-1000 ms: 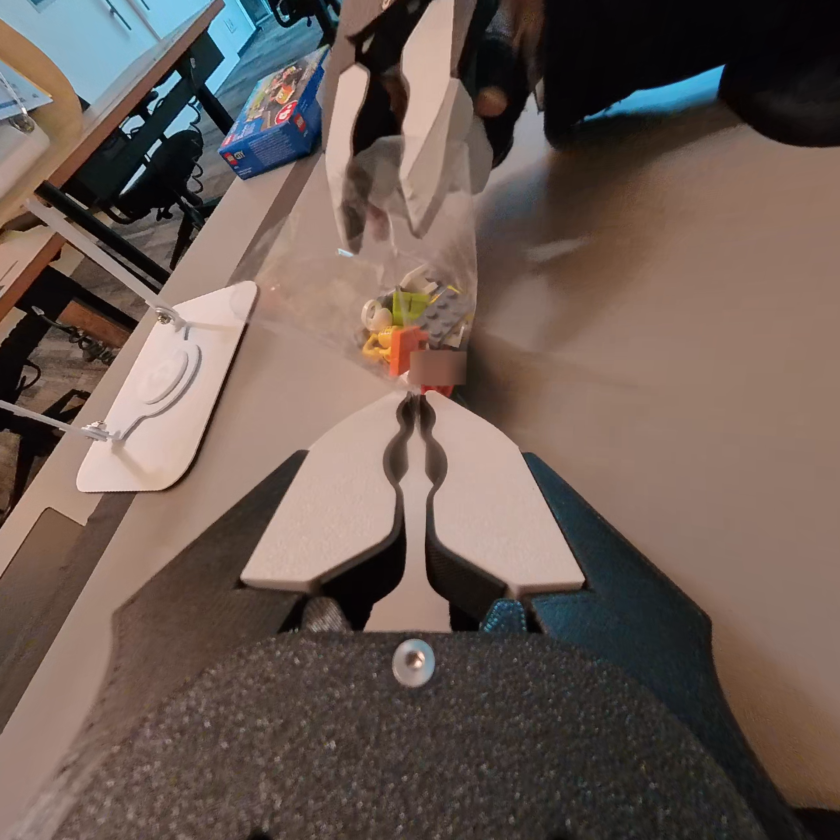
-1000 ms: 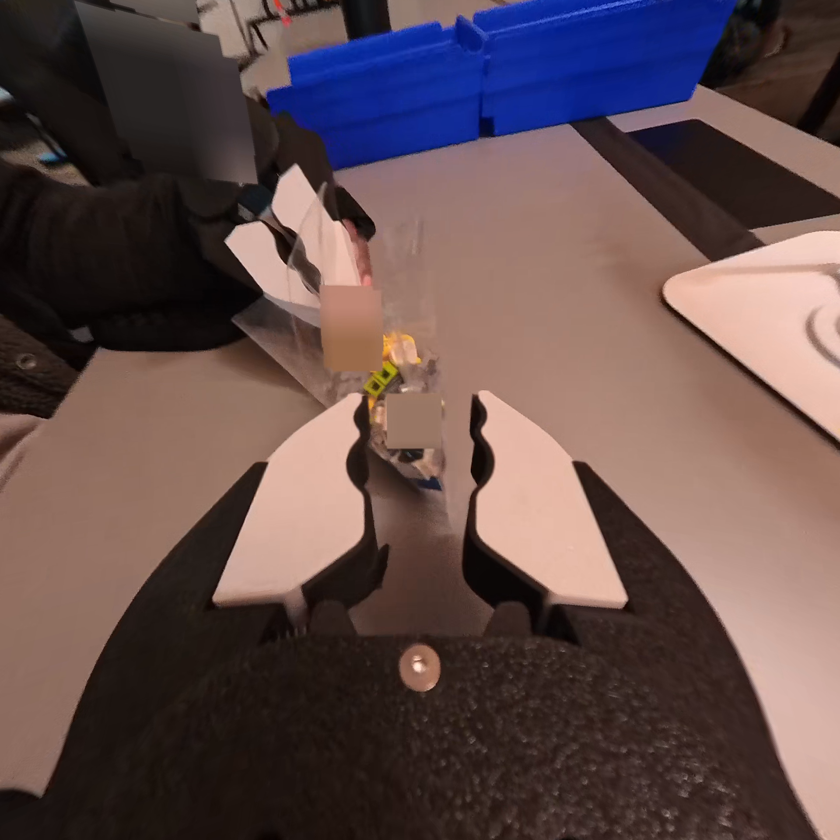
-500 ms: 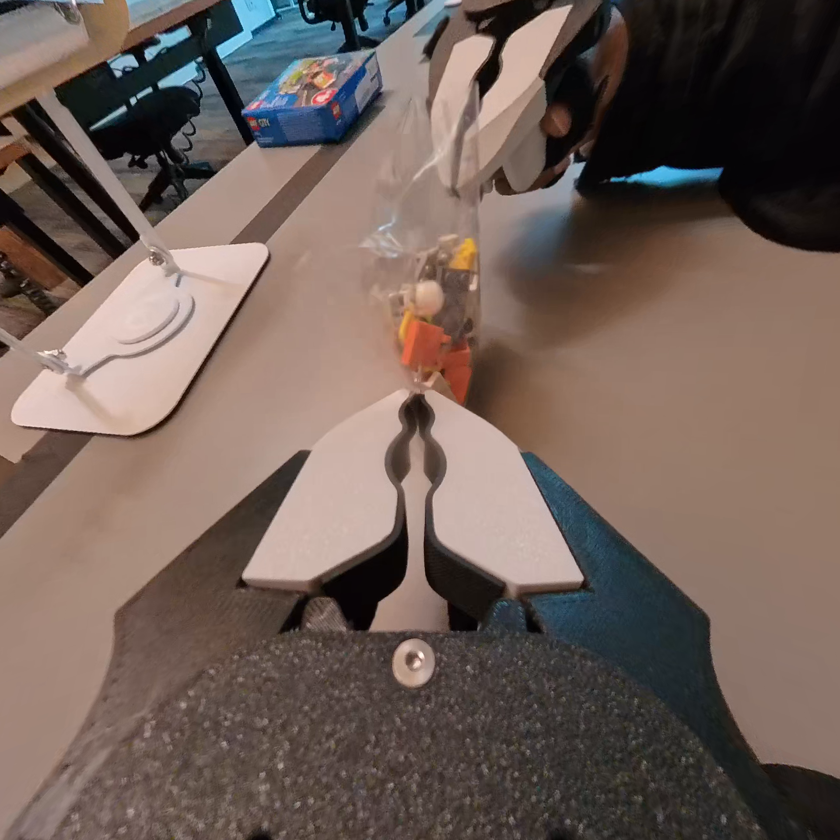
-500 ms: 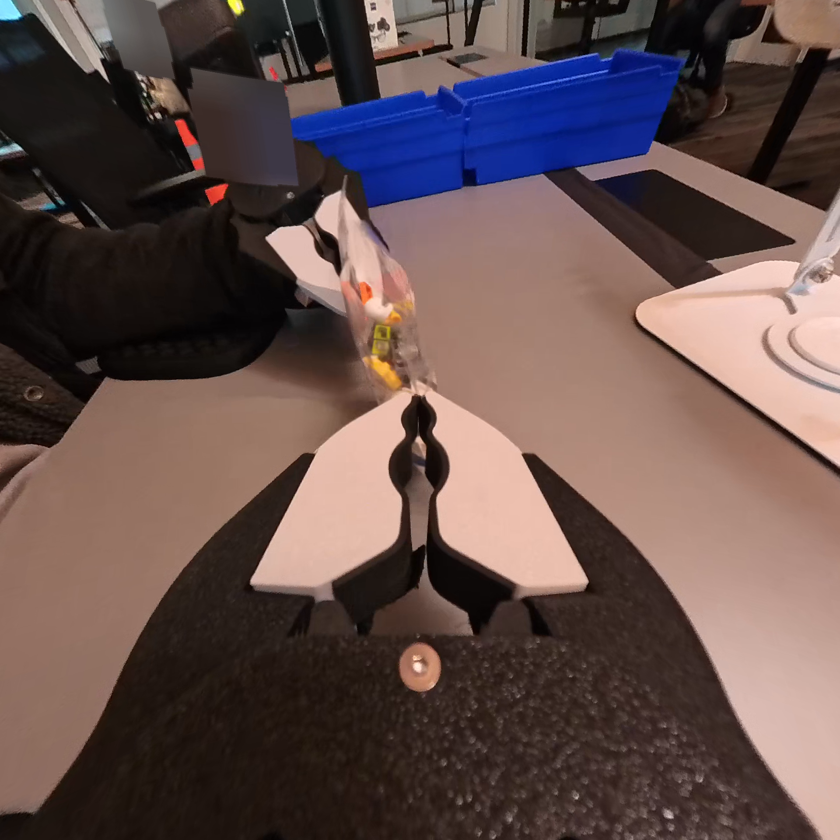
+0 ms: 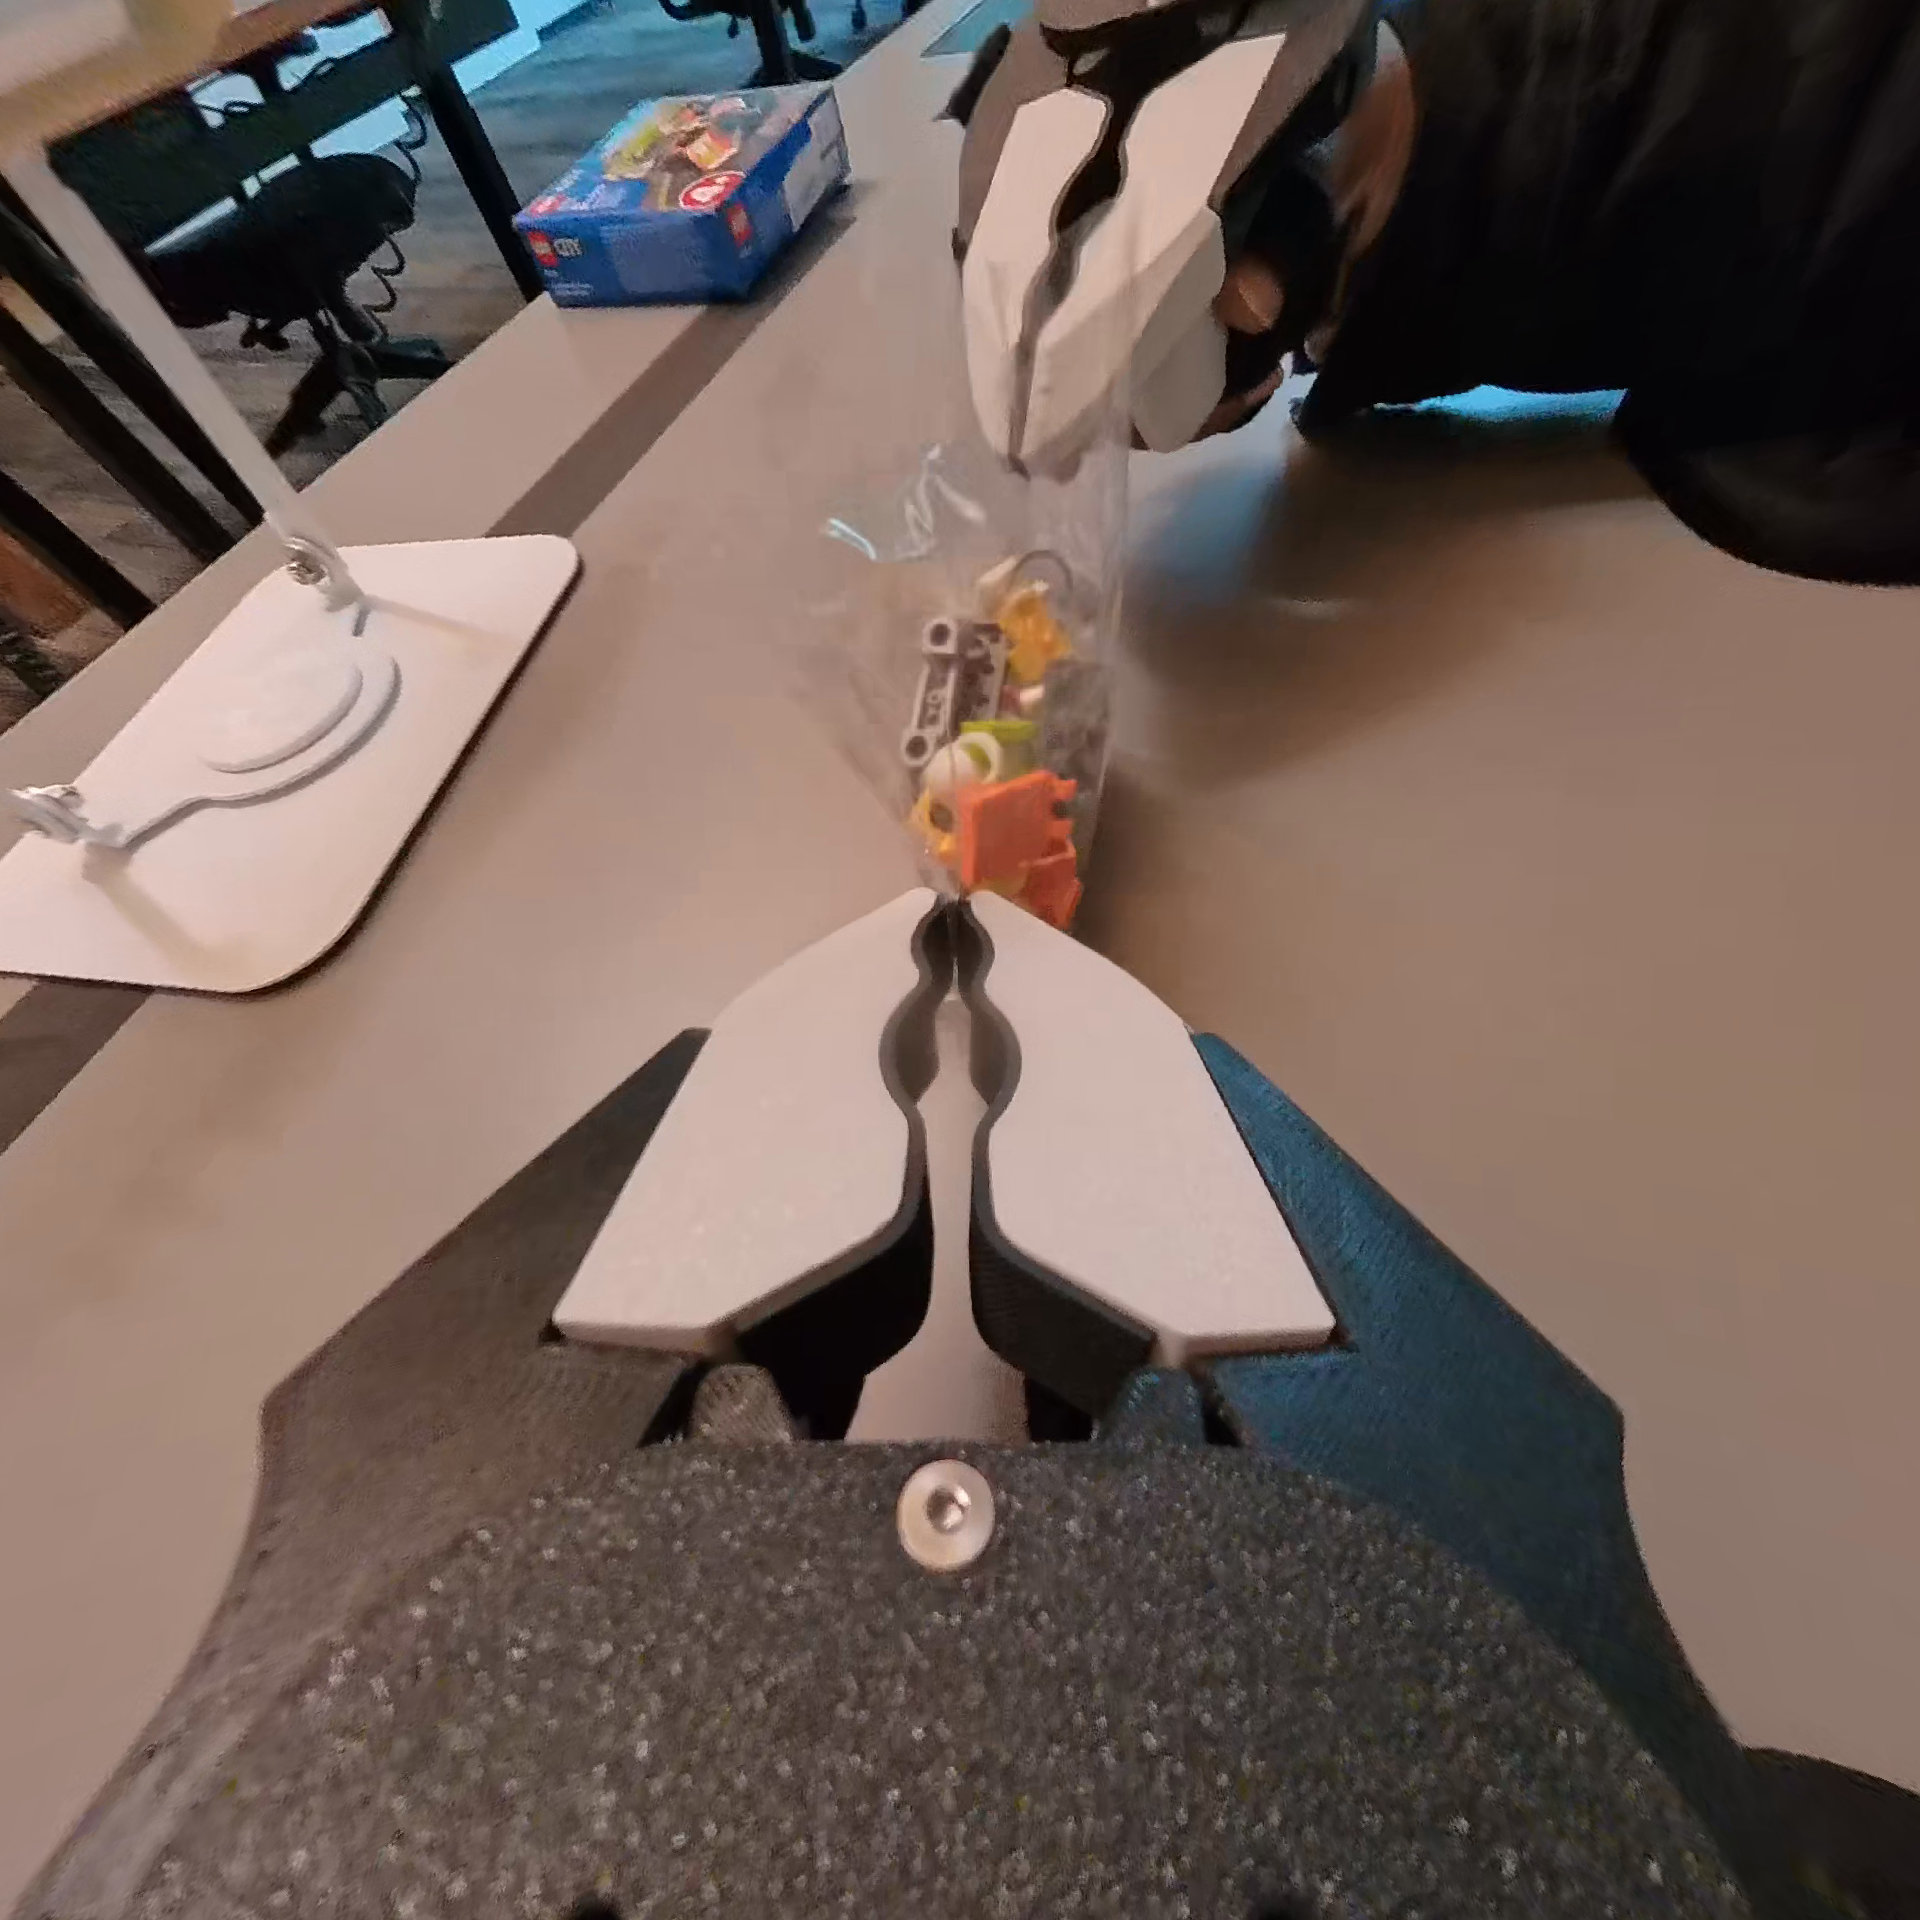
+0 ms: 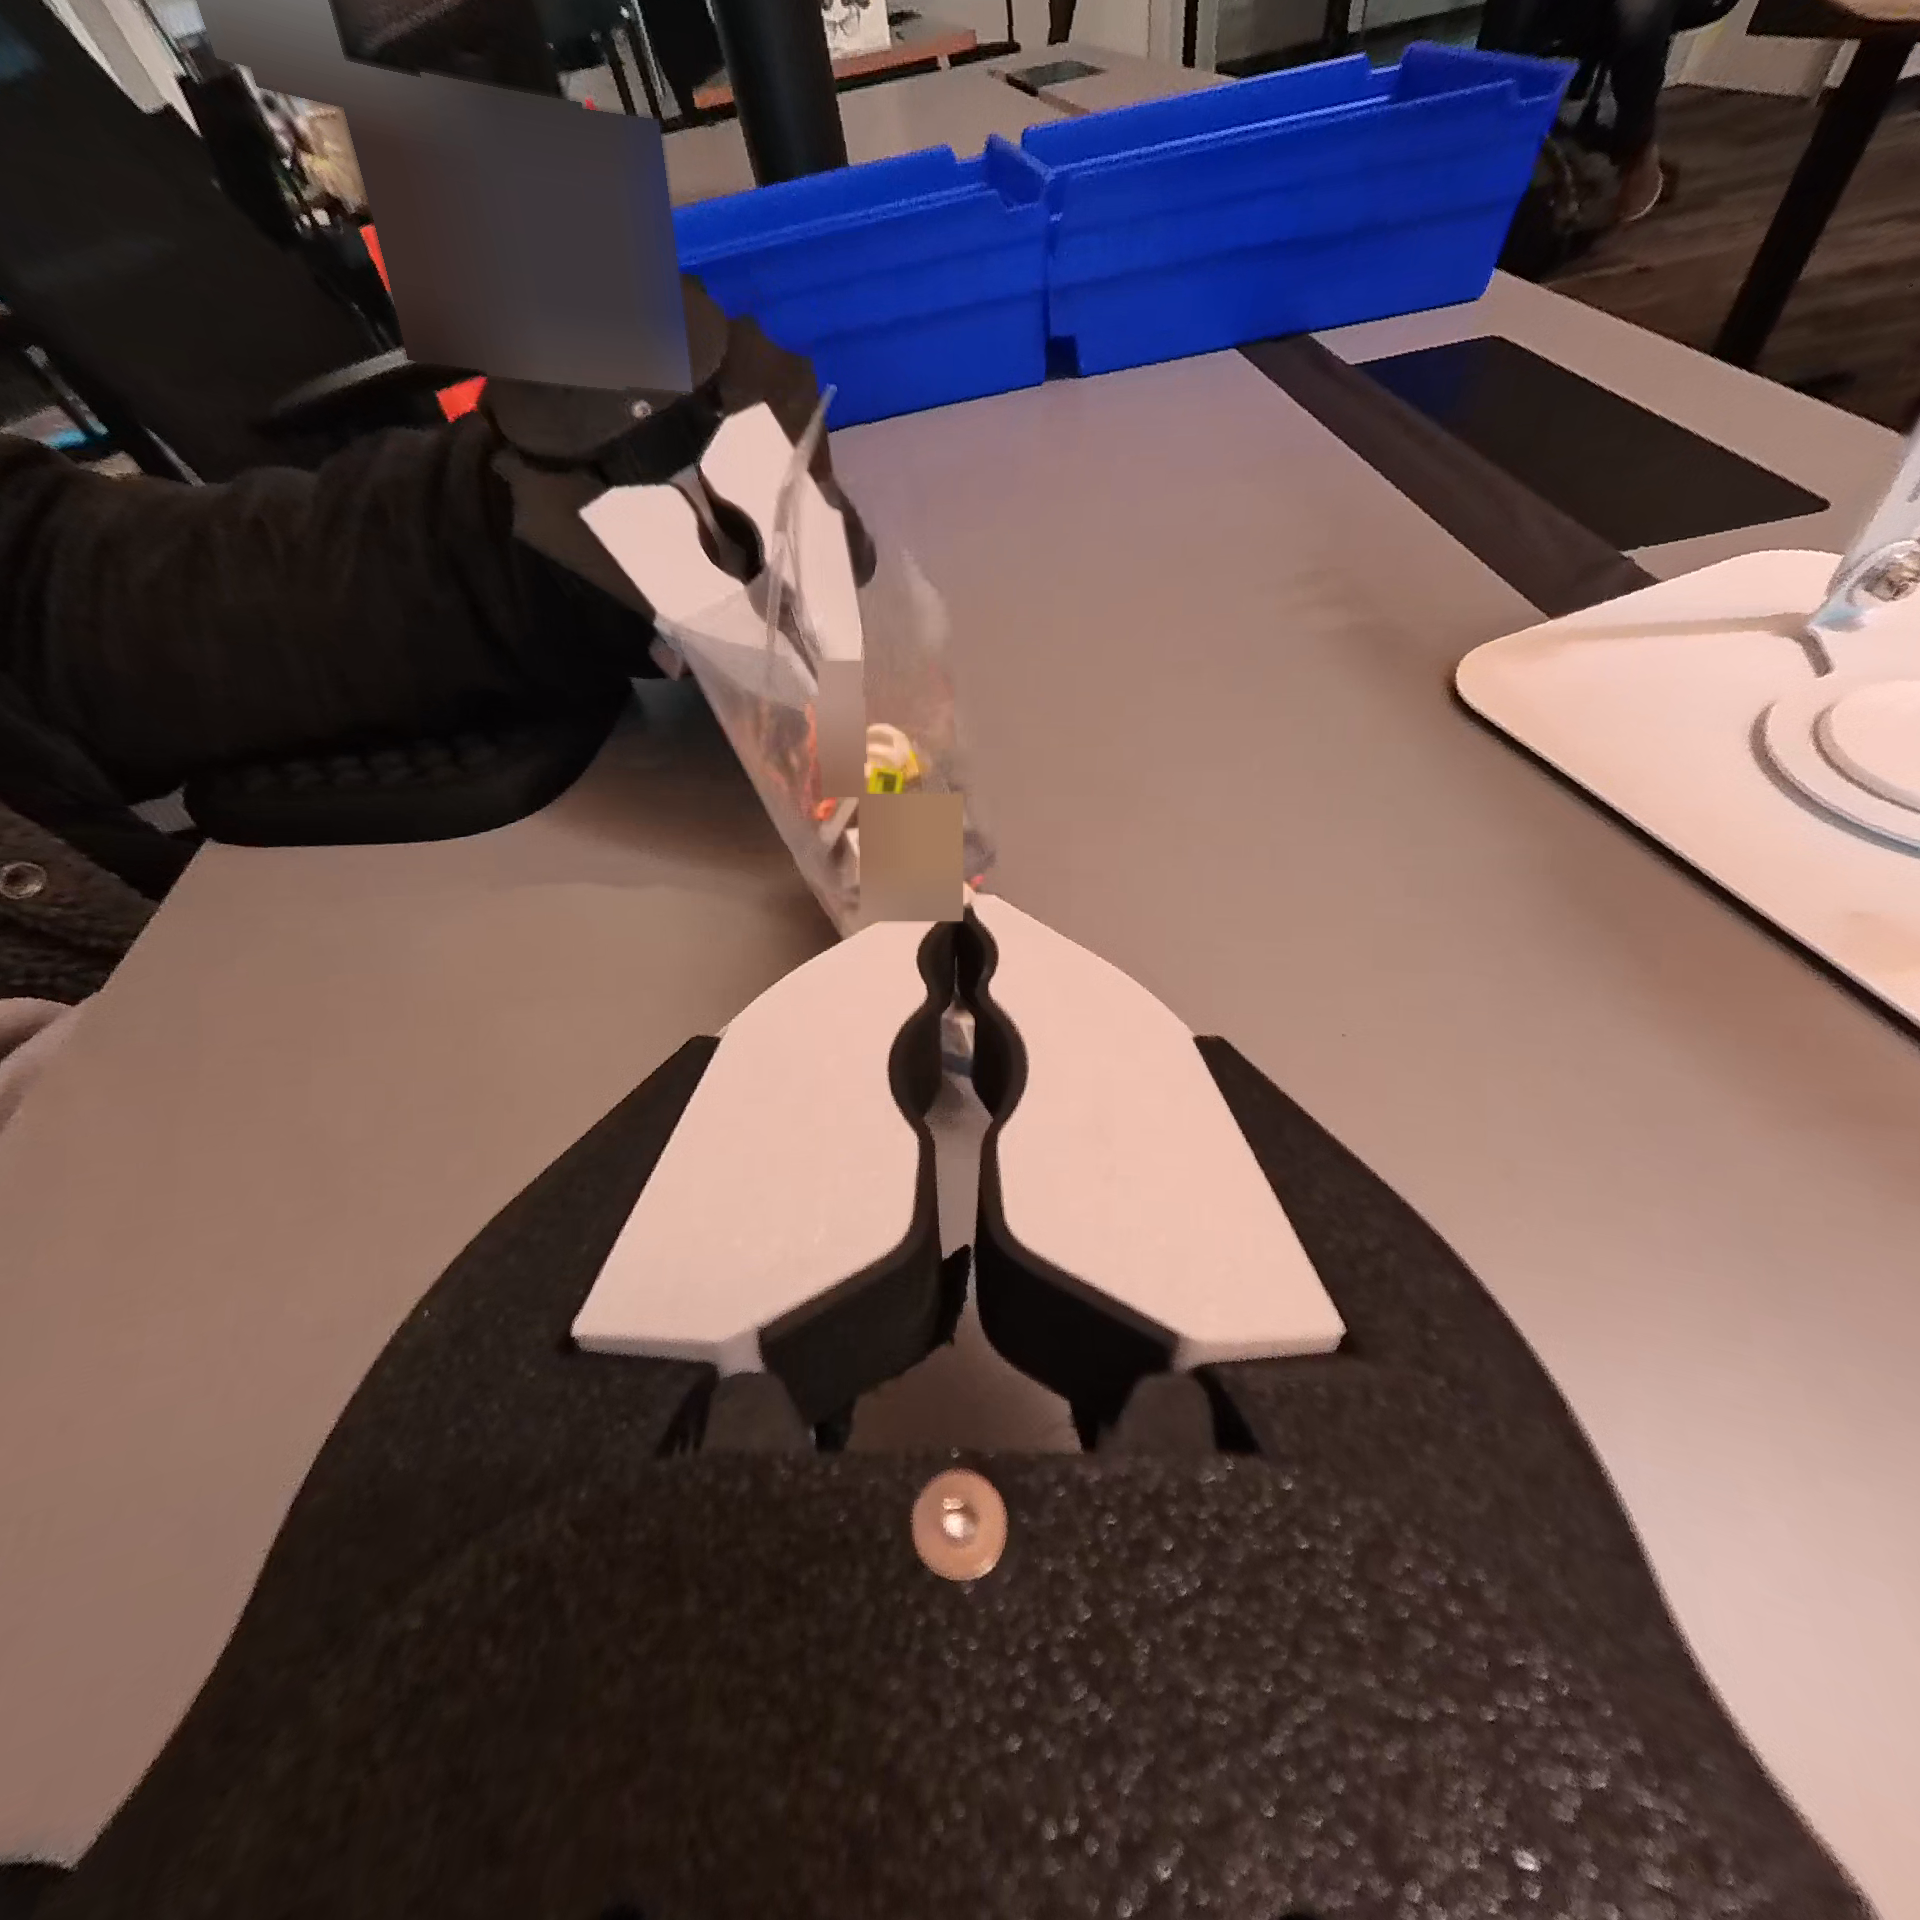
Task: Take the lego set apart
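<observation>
The clear bag (image 5: 997, 665) of lego pieces is now pinched at both ends, since the right gripper (image 6: 961, 925) has closed its jaws on it. The left gripper (image 5: 951, 909) jaws are closed on the other end. The bag is lifted above the worktop (image 5: 1455, 831), so tearing seems possible.

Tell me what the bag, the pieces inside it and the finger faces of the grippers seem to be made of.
The bag: thin clear plastic film, glossy, creased, see-through. Pieces: apparently hard moulded plastic in solid orange, yellow, grey. Left gripper and right gripper finger faces: matte white, finely grained, possibly printed plastic; unclear.
</observation>
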The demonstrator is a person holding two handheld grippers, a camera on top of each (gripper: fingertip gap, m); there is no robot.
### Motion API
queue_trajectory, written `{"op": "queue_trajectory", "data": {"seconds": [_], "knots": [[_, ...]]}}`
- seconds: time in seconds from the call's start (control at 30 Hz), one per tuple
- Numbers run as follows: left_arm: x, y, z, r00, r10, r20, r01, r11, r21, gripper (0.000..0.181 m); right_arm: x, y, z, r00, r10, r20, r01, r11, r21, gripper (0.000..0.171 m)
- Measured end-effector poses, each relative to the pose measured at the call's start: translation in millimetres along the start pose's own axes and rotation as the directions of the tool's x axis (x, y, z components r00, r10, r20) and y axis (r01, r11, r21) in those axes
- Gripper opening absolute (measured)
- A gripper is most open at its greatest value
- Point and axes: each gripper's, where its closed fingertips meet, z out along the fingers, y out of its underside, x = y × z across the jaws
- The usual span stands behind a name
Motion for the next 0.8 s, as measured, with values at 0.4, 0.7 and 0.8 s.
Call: {"op": "queue_trajectory", "data": {"seconds": [0.4, 0.7, 0.8], "knots": [[1.5, -10.1, -4.4, 0.996, -0.075, -0.053, 0.079, 0.994, 0.073, 0.000, 1.5, 0.6, -8.6, 1.000, 0.015, 0.004, -0.015, 1.000, 0.008, 0.000], [3.6, -4.1, -0.1, 0.997, -0.058, -0.051, 0.060, 0.997, 0.050, 0.000, -3.4, 1.1, -9.0, 0.999, 0.022, 0.024, -0.022, 1.000, 0.001, 0.000], [-4.4, -4.4, -7.2, 0.990, -0.129, -0.060, 0.134, 0.988, 0.080, 0.000, -0.7, 4.9, -14.3, 0.999, 0.044, 0.028, -0.044, 0.999, 0.003, 0.000]]}}
